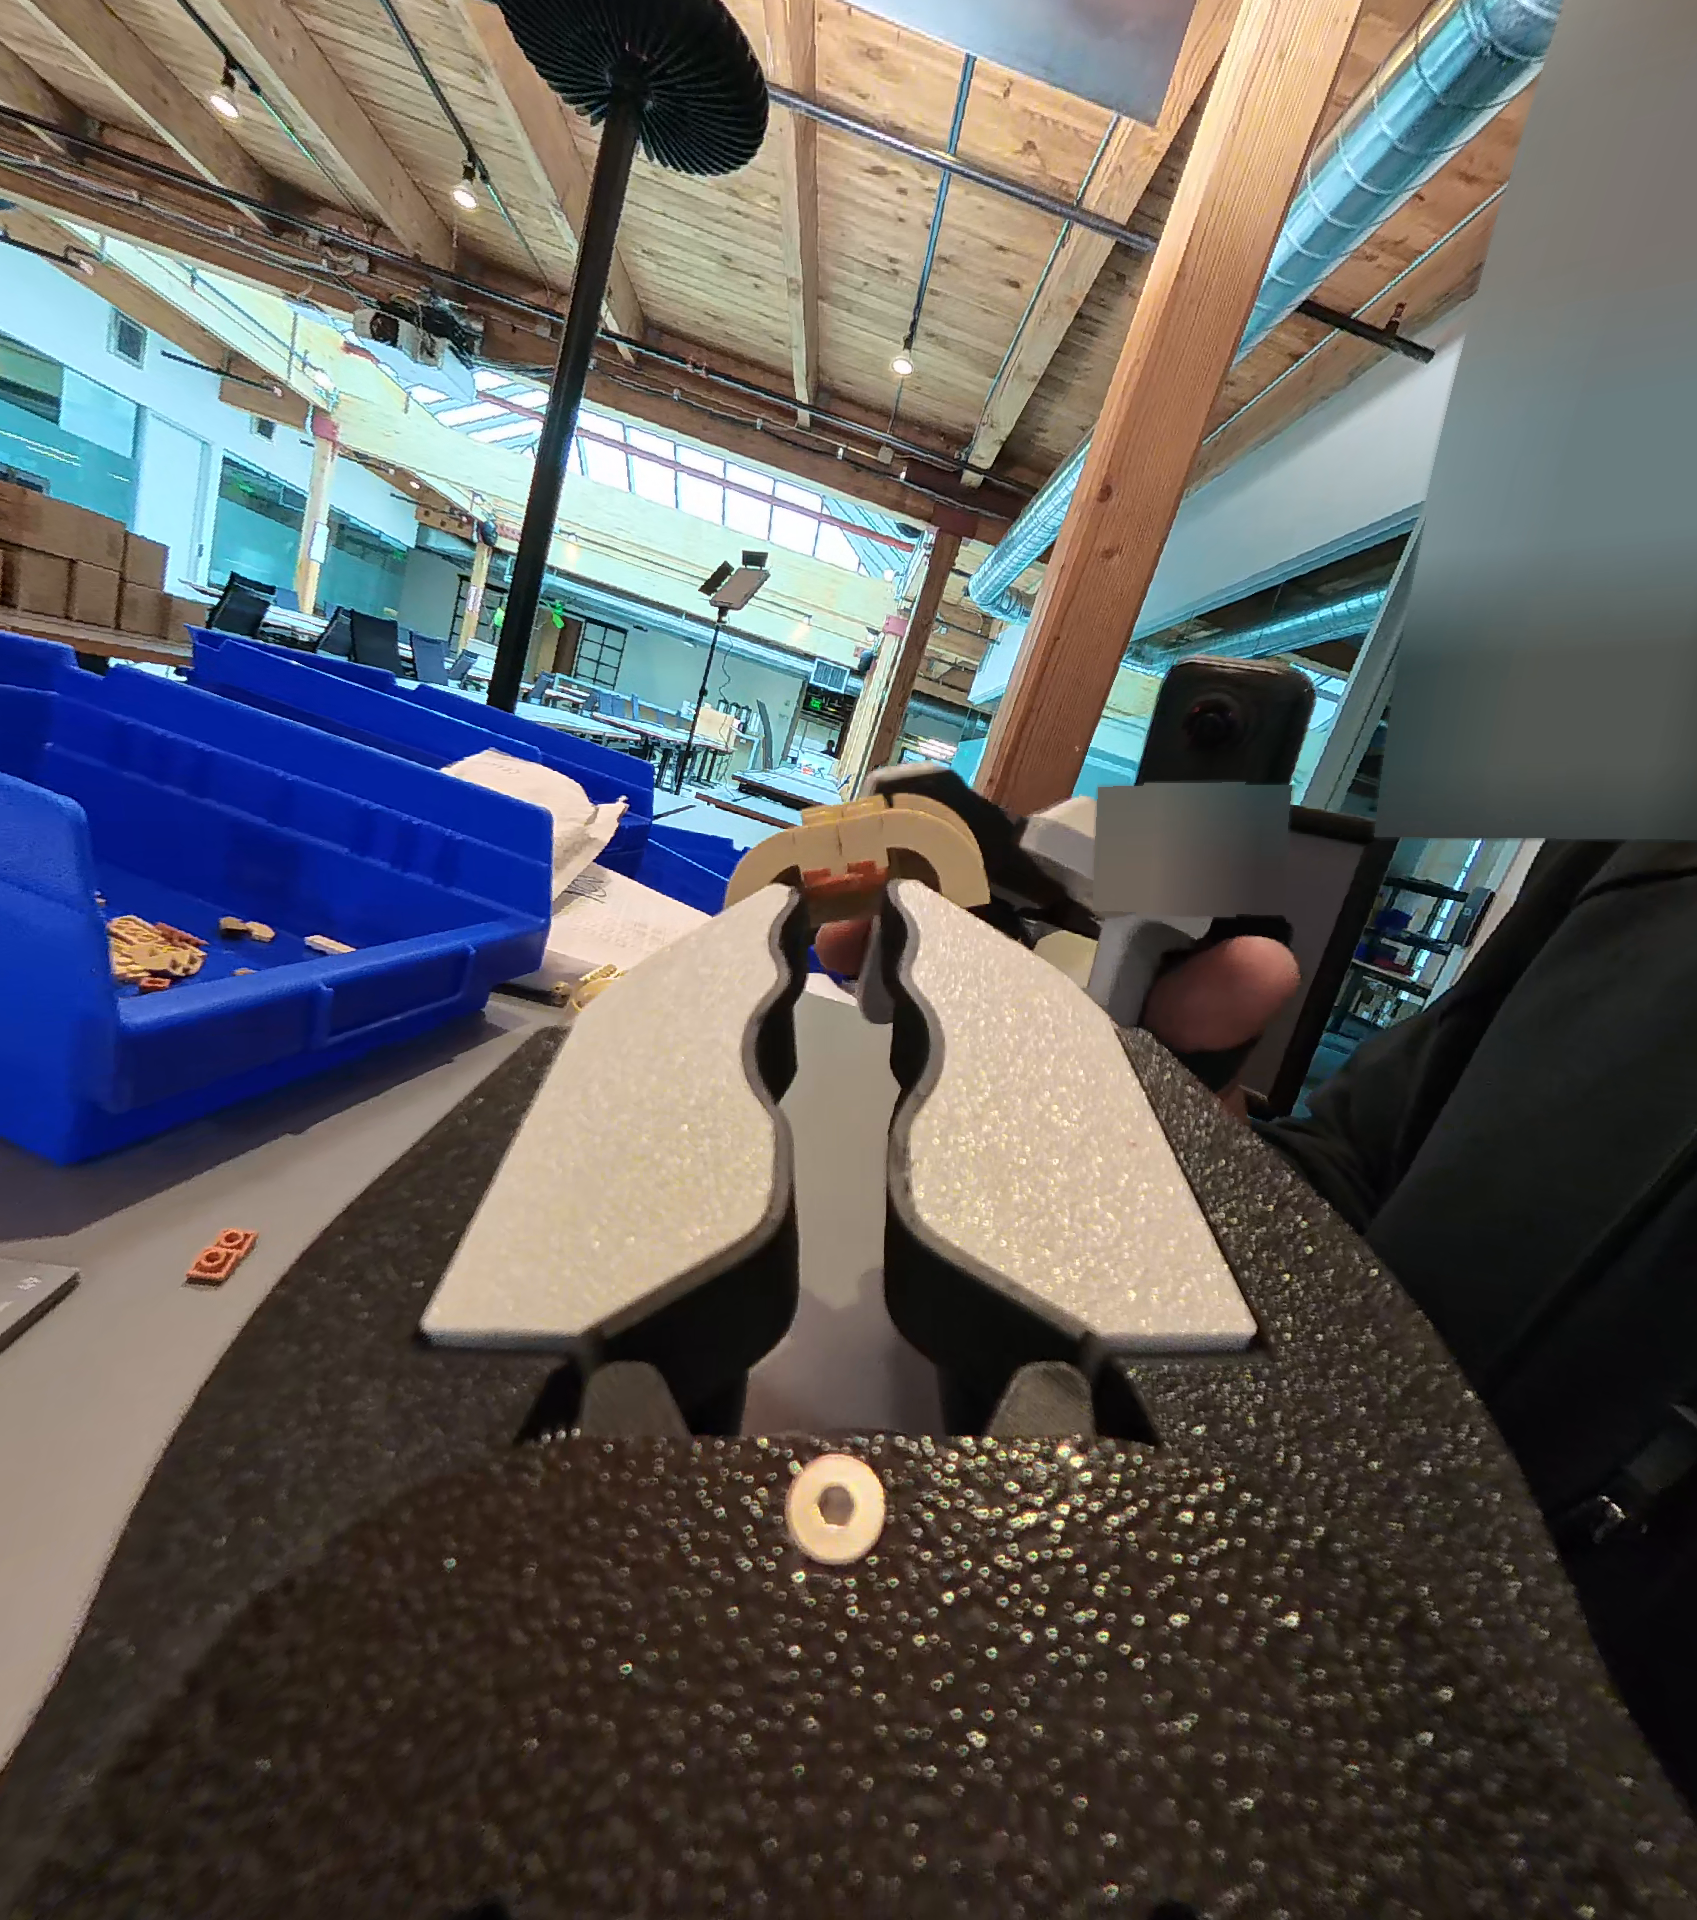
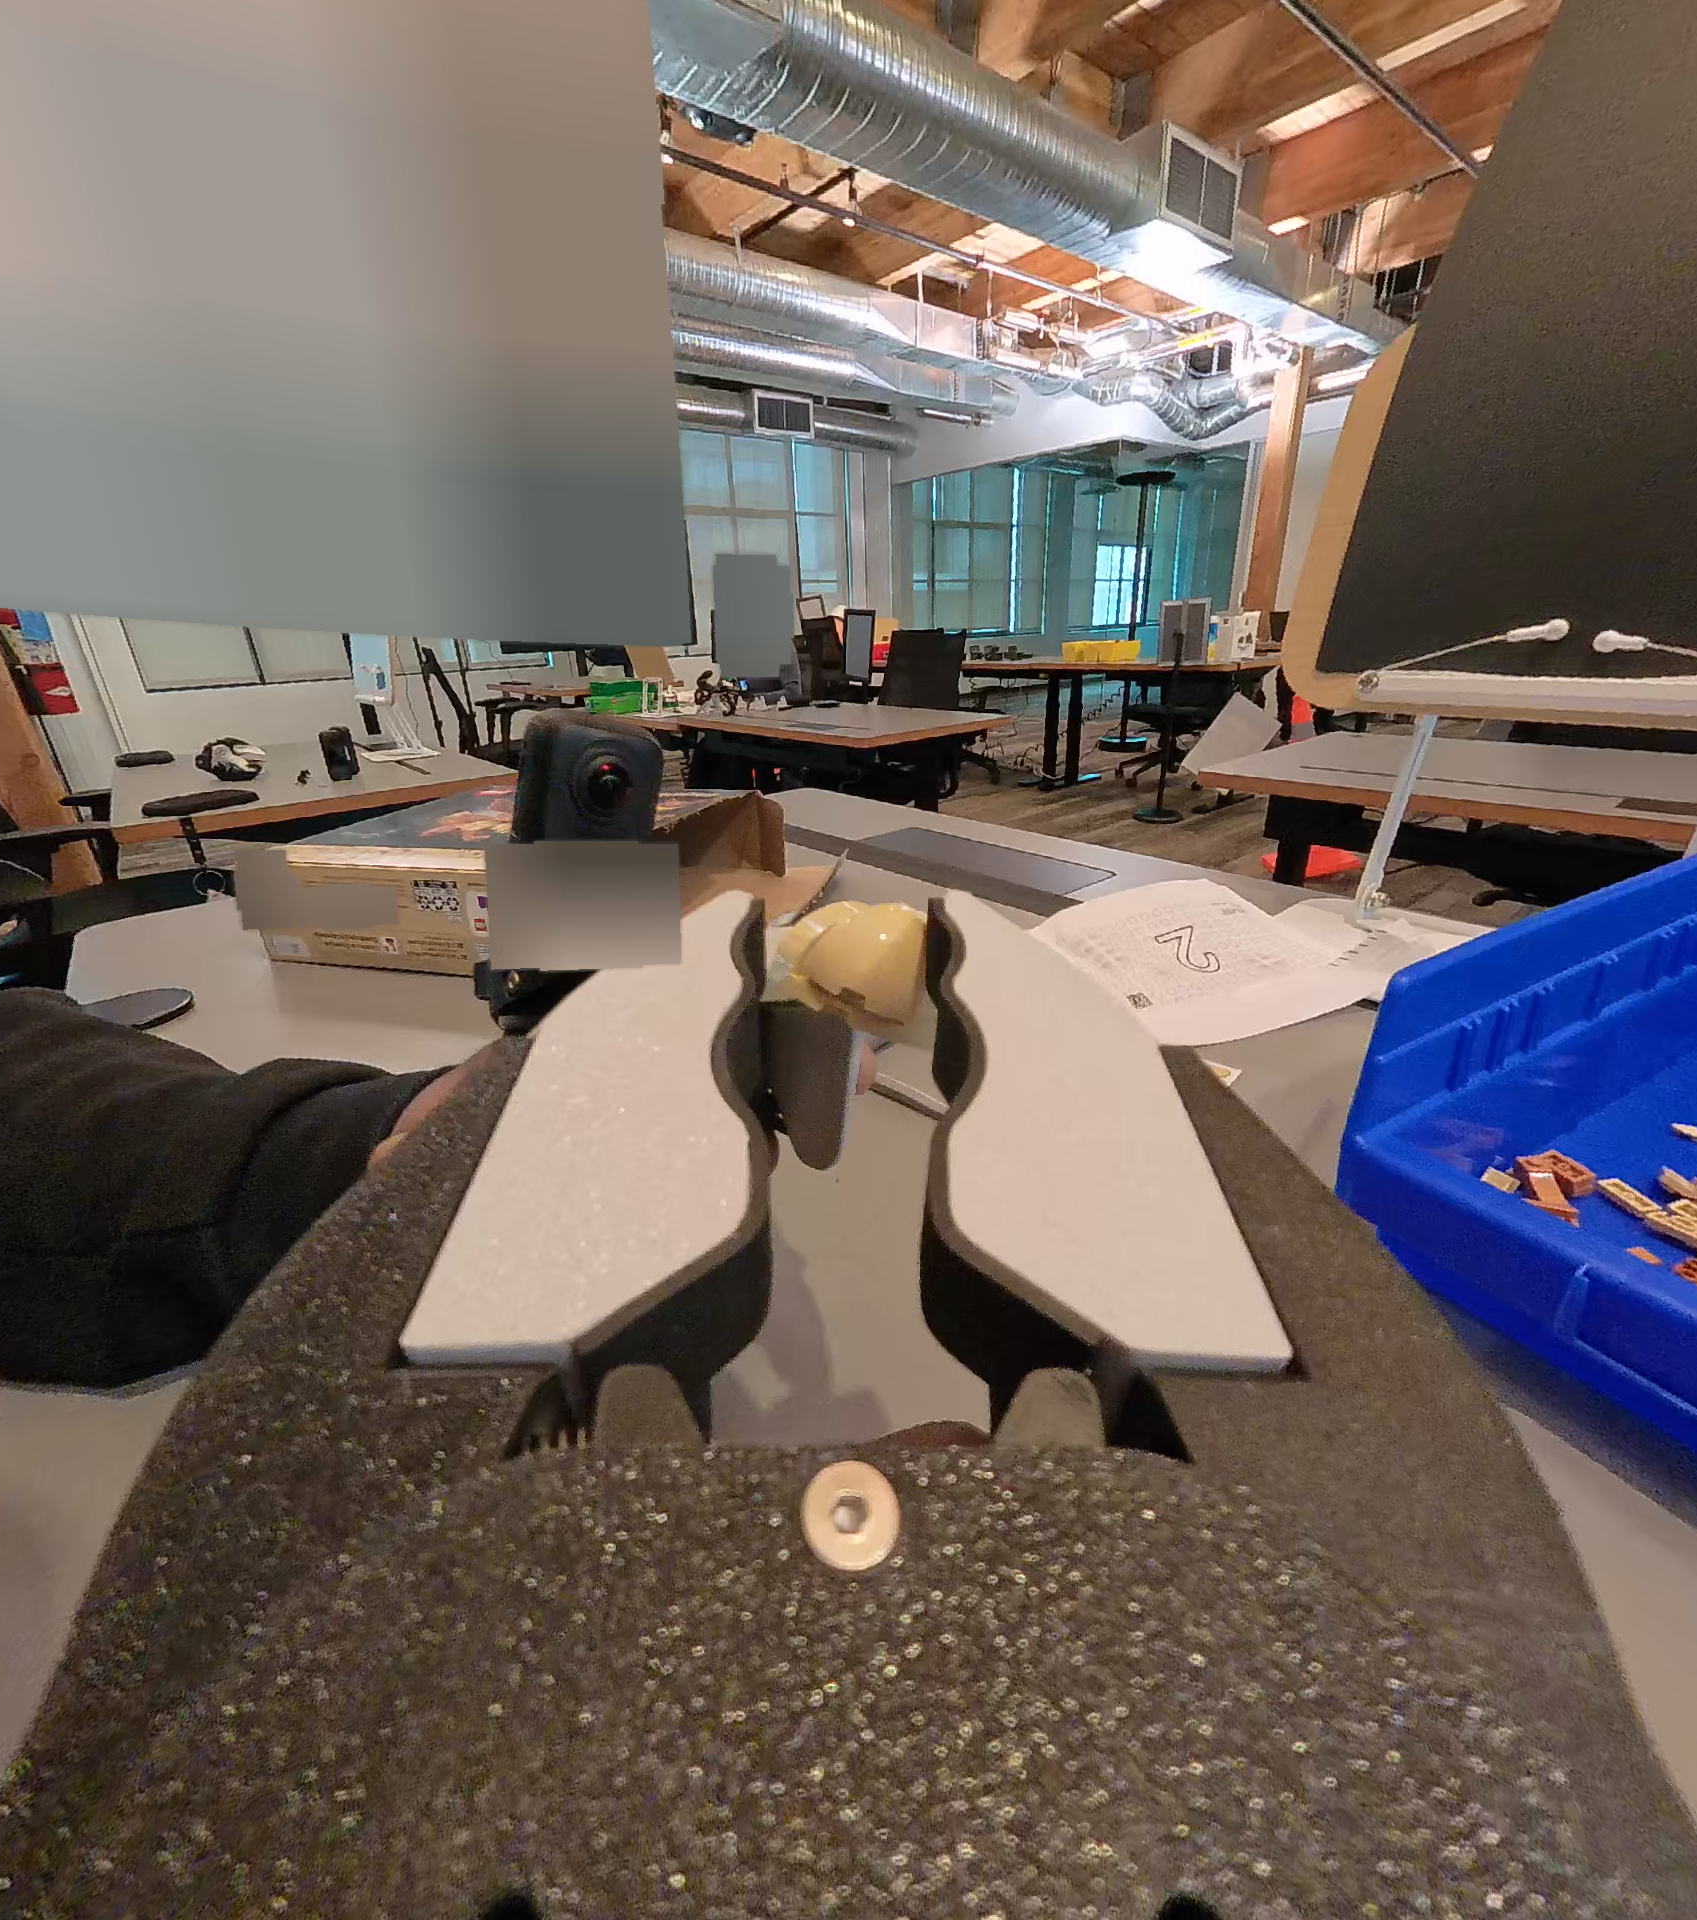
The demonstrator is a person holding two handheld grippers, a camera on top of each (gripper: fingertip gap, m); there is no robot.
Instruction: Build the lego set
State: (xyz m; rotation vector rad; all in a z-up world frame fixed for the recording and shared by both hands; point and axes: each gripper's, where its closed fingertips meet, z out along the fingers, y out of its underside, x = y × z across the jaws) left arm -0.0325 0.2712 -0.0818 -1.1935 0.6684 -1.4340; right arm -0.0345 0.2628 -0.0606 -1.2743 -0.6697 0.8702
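A small tan lego assembly (image 1: pixel 875 831) of curved arch pieces is held in the air between both grippers. My left gripper (image 1: pixel 842 904) is shut on a small red-brown piece (image 1: pixel 839 883) at the assembly's underside. In the right wrist view the assembly (image 2: pixel 859 961) shows as a tan dome between the fingers of my right gripper (image 2: pixel 844 935), which is shut on it. The right gripper (image 1: pixel 989 842) also shows just behind the assembly in the left wrist view. A fingertip of the left gripper (image 2: pixel 813 1091) pokes in from below in the right wrist view.
A blue bin (image 1: pixel 304 997) with several loose tan and brown pieces (image 1: pixel 158 945) stands on the grey table; it also shows in the right wrist view (image 2: pixel 1446 1195). A red-brown plate (image 1: pixel 223 1254) lies on the table. An instruction sheet (image 2: pixel 1187 956) and the set's box (image 2: pixel 376 914) lie farther back. Both grippers' tips are close together, under 4 cm apart.
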